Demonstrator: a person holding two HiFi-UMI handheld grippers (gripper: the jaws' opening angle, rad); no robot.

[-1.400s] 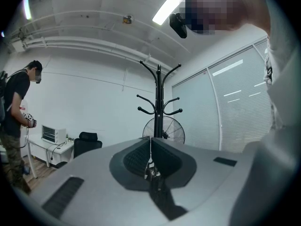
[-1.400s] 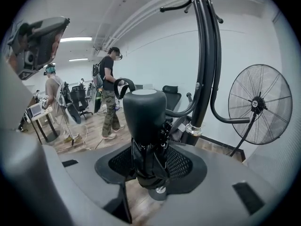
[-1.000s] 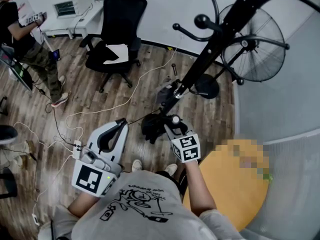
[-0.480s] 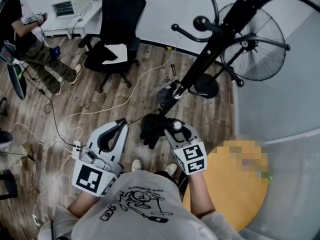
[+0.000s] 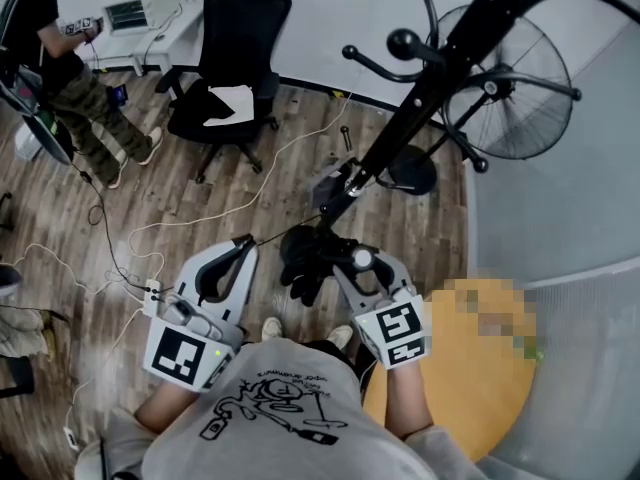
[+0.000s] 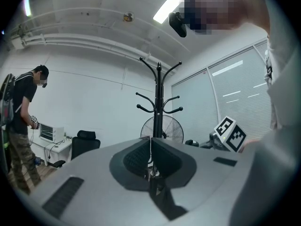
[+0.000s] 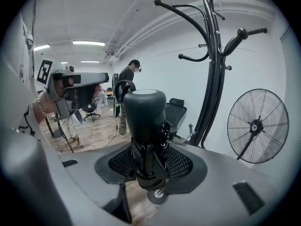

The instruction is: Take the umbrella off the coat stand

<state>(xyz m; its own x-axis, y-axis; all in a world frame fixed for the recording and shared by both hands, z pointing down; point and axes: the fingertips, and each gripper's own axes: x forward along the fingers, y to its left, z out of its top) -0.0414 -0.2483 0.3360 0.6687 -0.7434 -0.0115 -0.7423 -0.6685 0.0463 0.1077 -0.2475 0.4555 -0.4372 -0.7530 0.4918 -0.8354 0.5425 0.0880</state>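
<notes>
1. Two grippers are in play, and only one is loaded. The right gripper has its jaws pinched on the folded black umbrella, which stands upright between the pads with its stubby rounded end poking up above them.
2. The left gripper has its jaws pressed together with nothing between them. It is held low, beside the right one.
3. The coat stand rises beyond the right jaws and off to their right. No hook touches the umbrella, so it looks to be clear of the stand.
4. Handling, as a judgement: the compact model is light enough for one gripper. The bunched fabric and thin ribs are soft and give under pressure, so a grip there can creep or skew.
5. Best hold: the hard cylindrical end, or the tight bundle just under it, where the jaws sit now. Loose folds hang below the pads and could snag.
6. Risk: the smooth rounded end may slide if the squeeze eases.
</notes>
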